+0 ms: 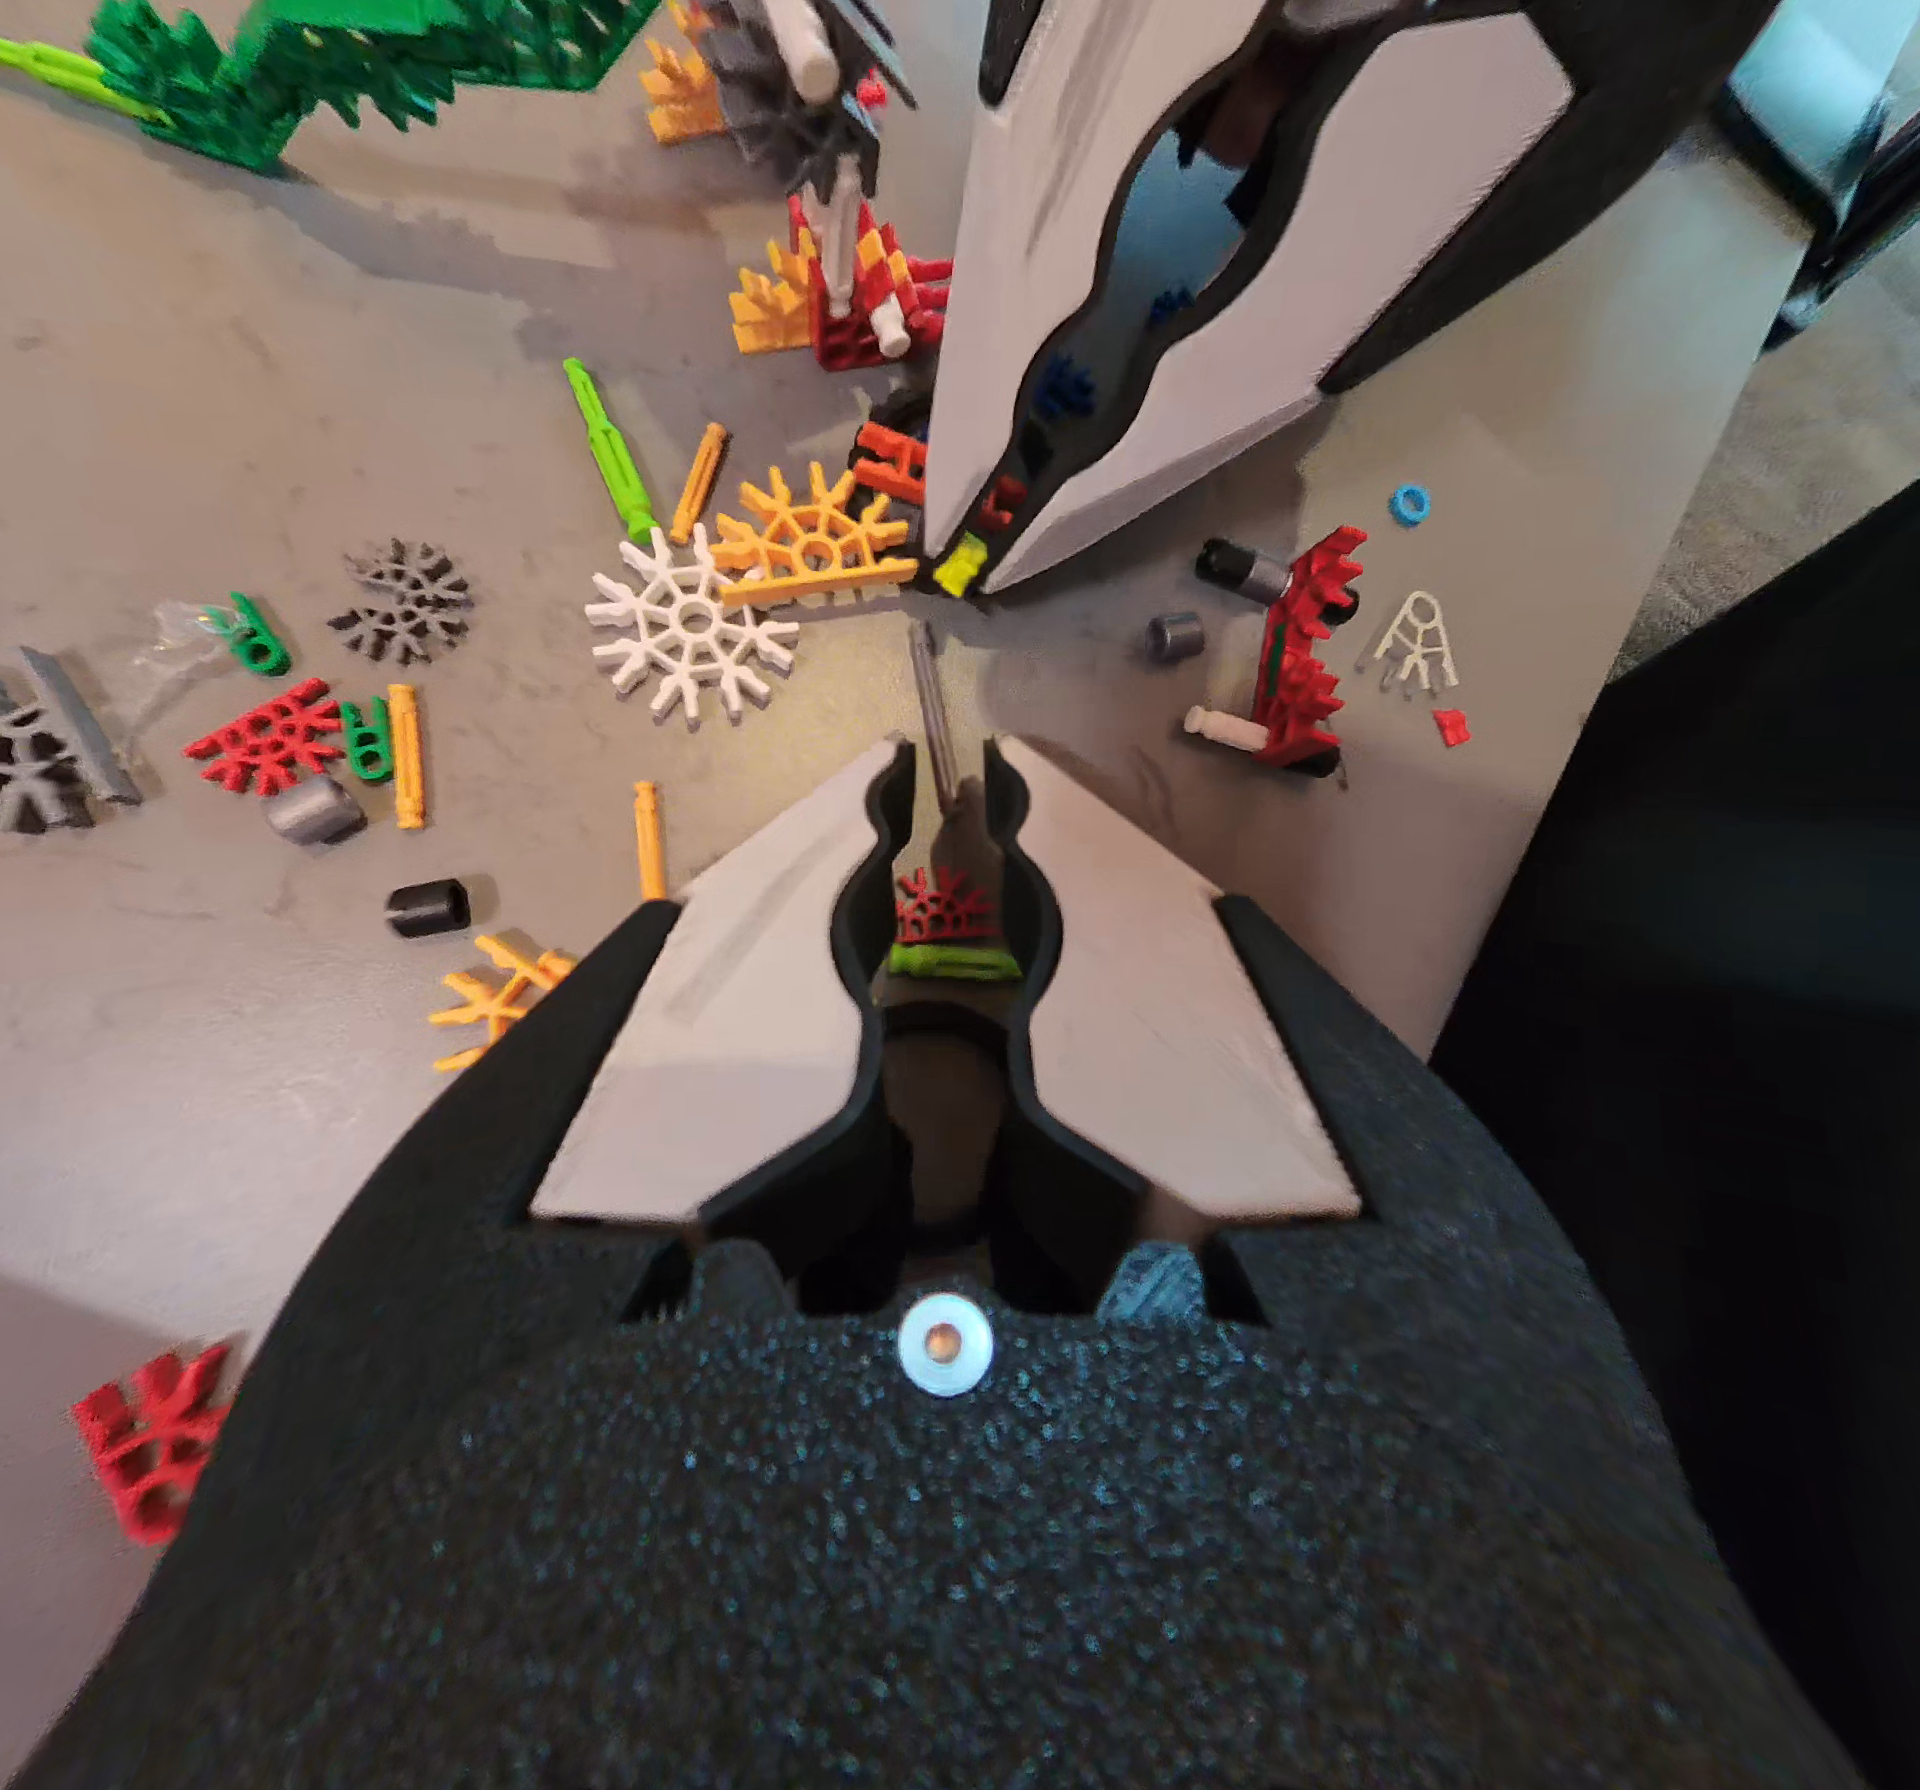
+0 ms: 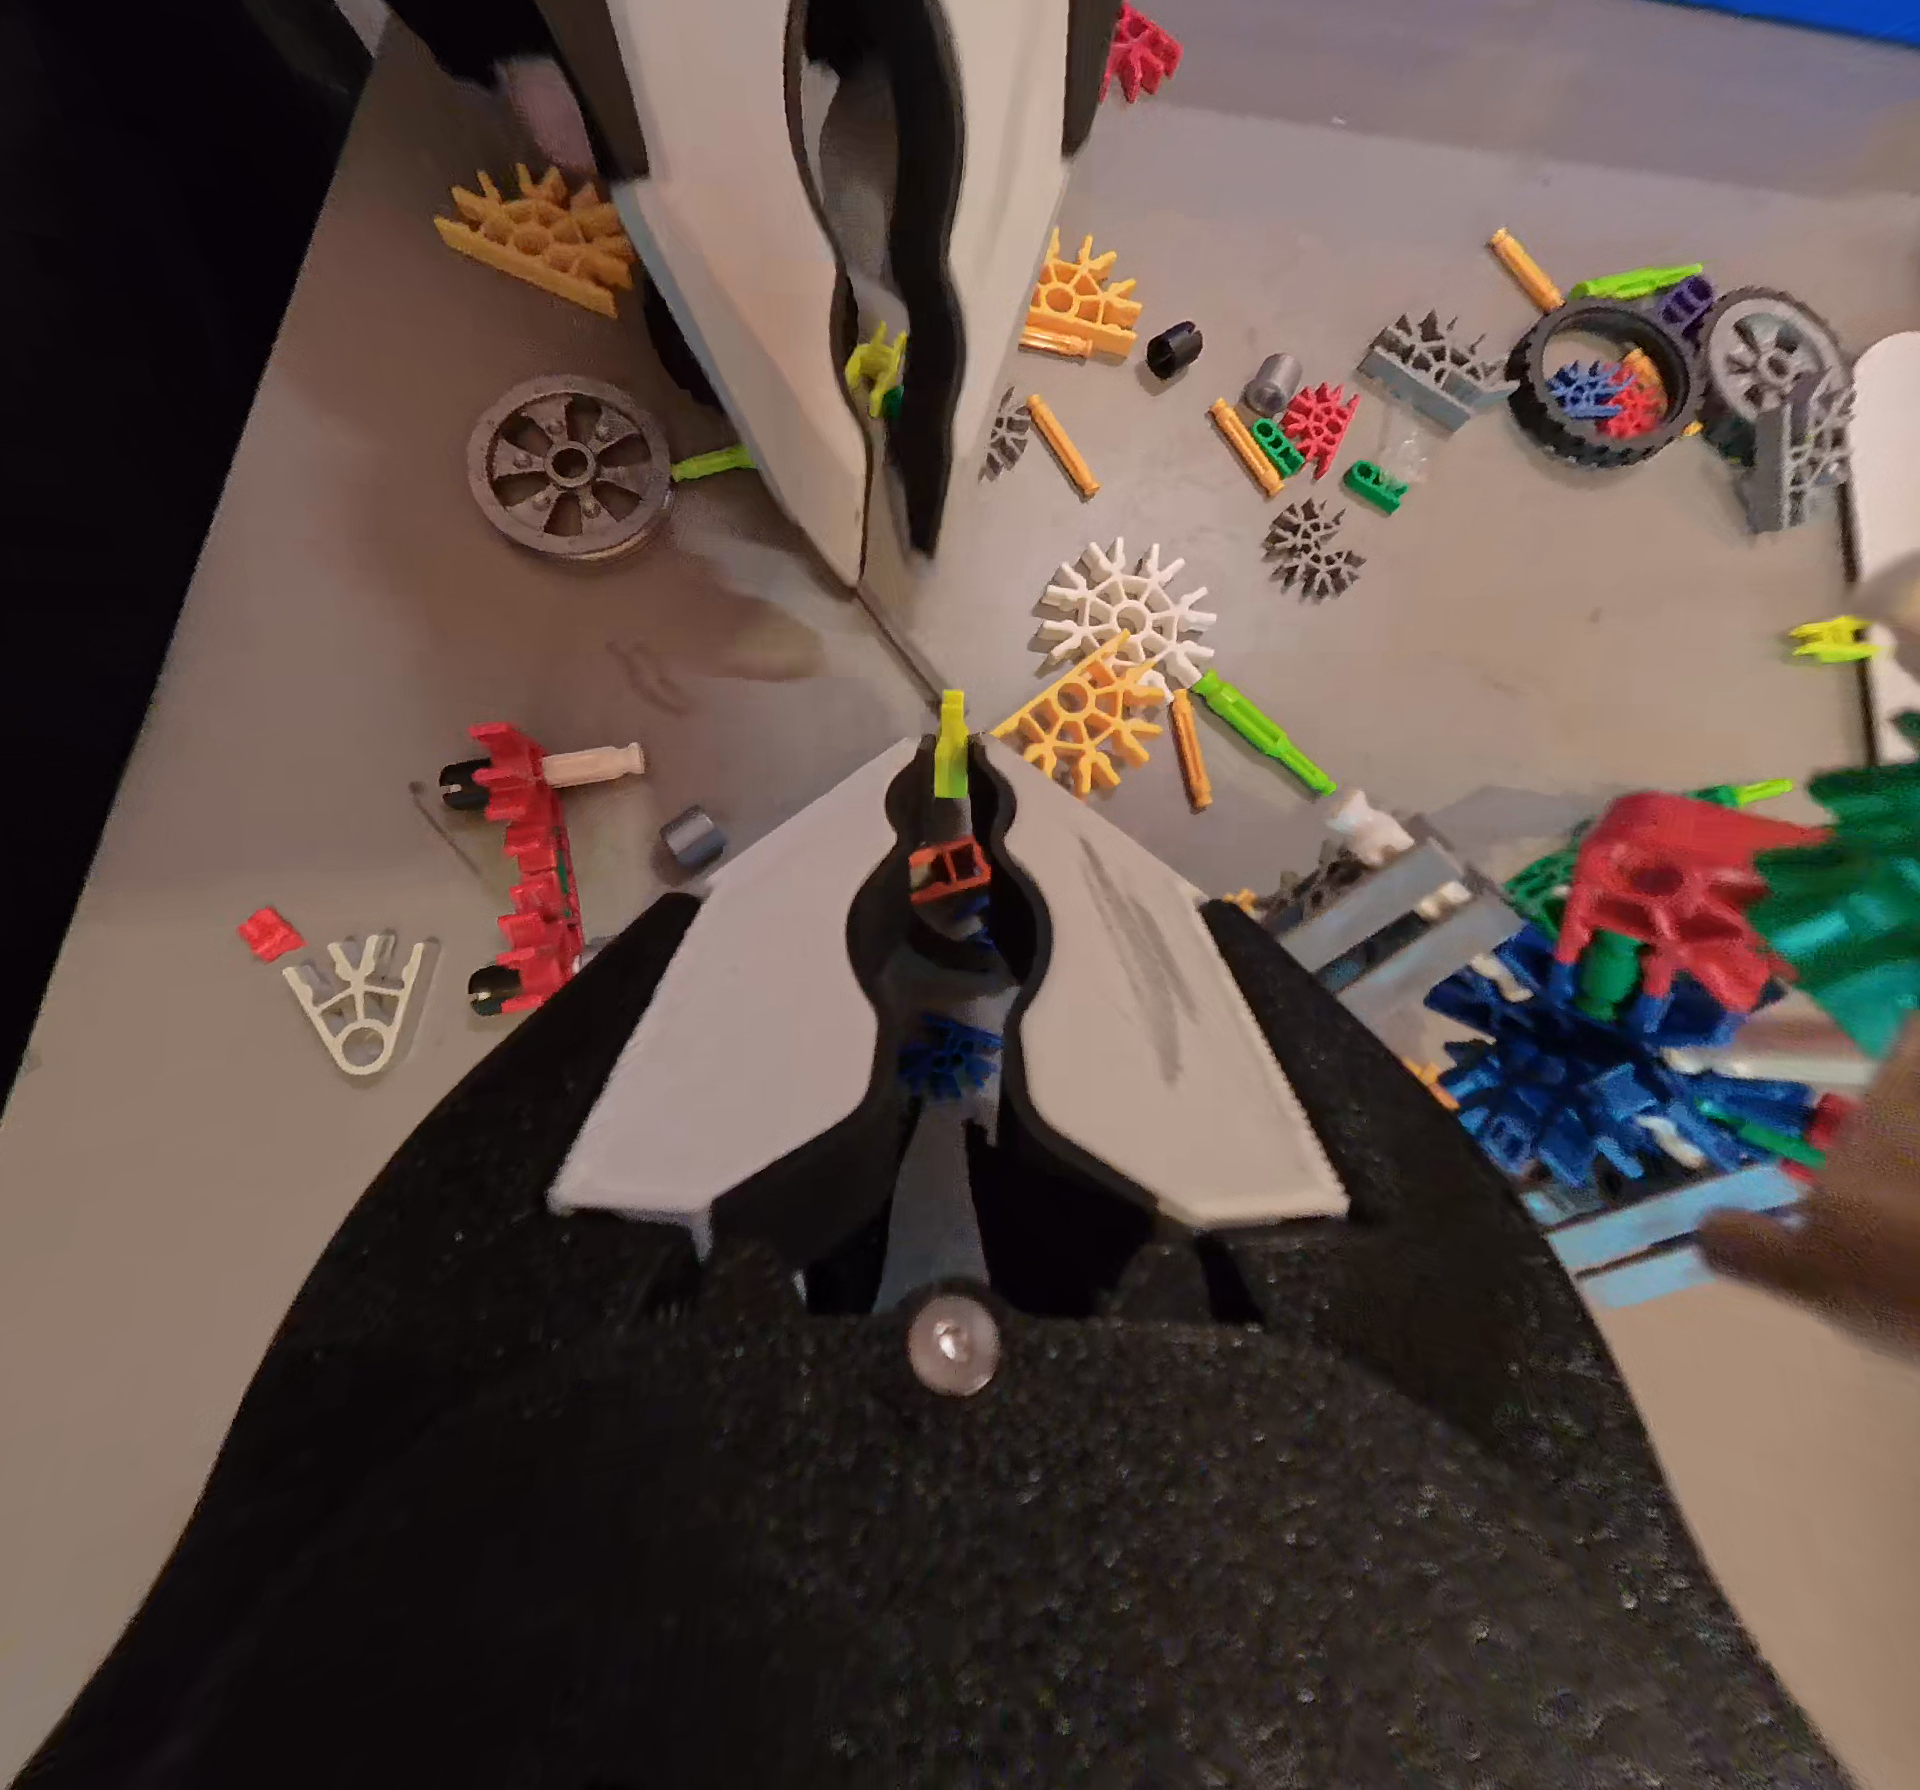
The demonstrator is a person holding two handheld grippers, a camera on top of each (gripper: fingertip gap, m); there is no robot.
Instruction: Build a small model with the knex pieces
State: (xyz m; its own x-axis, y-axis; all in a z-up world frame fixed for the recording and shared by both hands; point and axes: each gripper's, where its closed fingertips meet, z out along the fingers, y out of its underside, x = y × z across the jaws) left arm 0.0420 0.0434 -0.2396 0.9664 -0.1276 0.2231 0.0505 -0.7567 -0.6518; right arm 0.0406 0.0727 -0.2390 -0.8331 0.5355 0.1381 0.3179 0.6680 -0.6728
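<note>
My left gripper is shut on a thin grey rod that sticks out past its tips. My right gripper comes in from above, shut on a small yellow-green connector. The rod's far end points at that connector, just short of it or touching. In the right wrist view, my right gripper pinches the yellow-green connector at its tips. The left gripper reaches down from the top with the grey rod slanting towards the connector. Both are low over the grey table.
A white snowflake connector and a yellow half-round connector lie just left of the tips. A red toothed assembly lies near the table's right edge. A grey wheel, a tyre, a blue-red assembly and a hand show. Left and right tips are no more than a few centimetres apart.
</note>
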